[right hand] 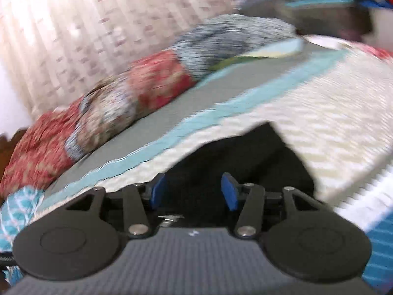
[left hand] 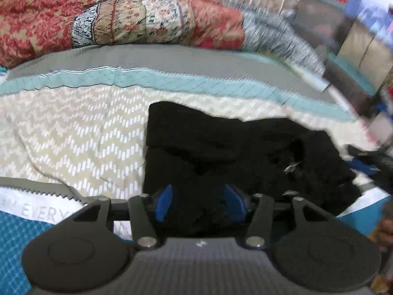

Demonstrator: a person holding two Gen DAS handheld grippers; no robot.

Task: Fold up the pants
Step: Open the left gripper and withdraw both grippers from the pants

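Note:
The black pants (left hand: 235, 147) lie bunched on the cream chevron bedspread (left hand: 81, 132), with a small metal clasp showing near their right side. My left gripper (left hand: 200, 204) is open, its blue pads apart over the near edge of the pants. In the right wrist view the pants (right hand: 245, 162) fill the space just ahead of my right gripper (right hand: 194, 190), which is open with the black cloth between and under its blue pads. This view is blurred by motion.
A red and cream patterned quilt (left hand: 103, 17) is rolled along the far side of the bed, with a blue-grey cloth (left hand: 275, 34) at its right end. Grey and teal bands (left hand: 147, 73) border the bedspread. Cluttered shelves (left hand: 356, 36) stand at the right.

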